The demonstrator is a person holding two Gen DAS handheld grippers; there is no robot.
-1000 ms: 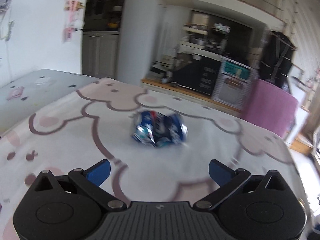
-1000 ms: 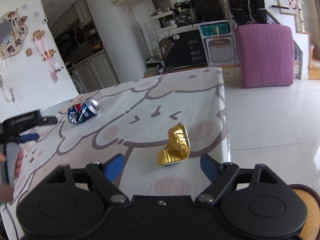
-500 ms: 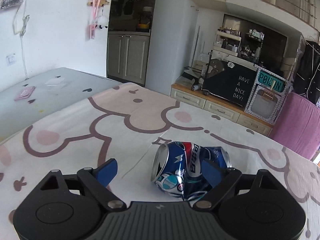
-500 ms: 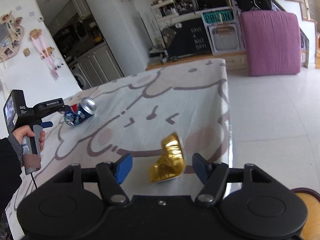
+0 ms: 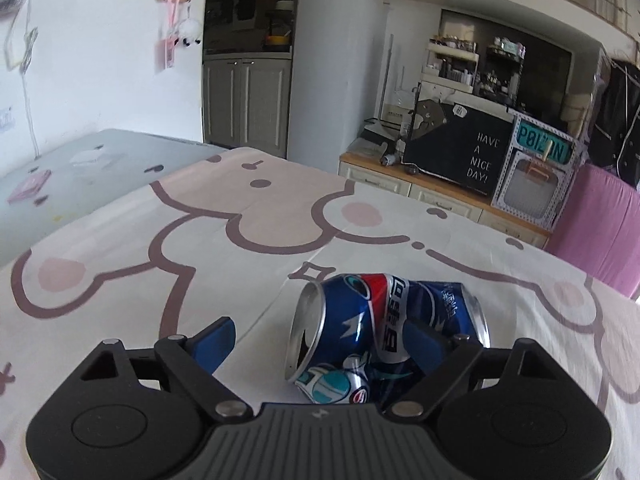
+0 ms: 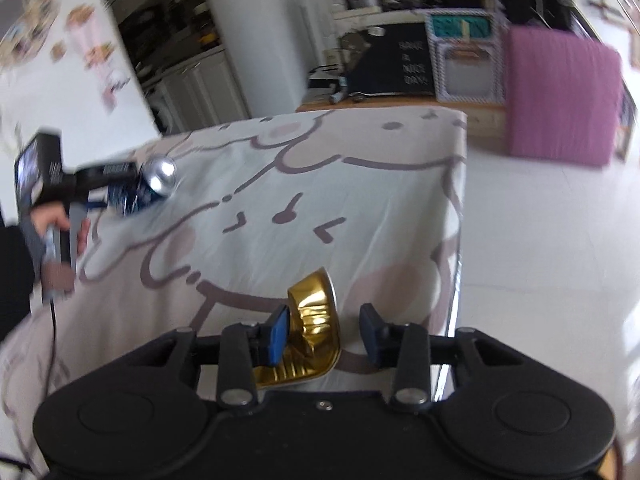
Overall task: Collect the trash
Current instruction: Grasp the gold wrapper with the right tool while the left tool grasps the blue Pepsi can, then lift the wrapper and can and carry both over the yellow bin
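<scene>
— Where's the crushed Pepsi can (image 5: 384, 336)?

— On the cartoon tablecloth (image 5: 248, 256), between the left gripper (image 5: 320, 340) fingers, spread wide.

— And the right gripper (image 6: 322, 334)?

— Closing around the crumpled gold can (image 6: 312, 328) near the worktop edge; contact looks partial, blurred.

crushed can (image 5: 384, 336): blue body, red-and-white swirl, white script, teal patch near the bottom, bare silver rim; second can (image 6: 314, 336): shiny gold all over, crumpled; tablecloth (image 5: 224, 264): white ground, pale pink cartoon shapes with brown-mauve outlines, pink cheek spots, small brown dots and dashes; left gripper (image 5: 318, 346): black body, ribbed grey centre, blue pads; right gripper (image 6: 324, 334): black, blue pads; cushion (image 6: 560, 96): pink-magenta; board (image 5: 460, 152): black with white lettering; sign (image 5: 542, 146): teal; cabinets (image 5: 244, 100): grey-green; floor (image 6: 552, 240): glossy white; sleeve (image 6: 12, 272): black.
</scene>
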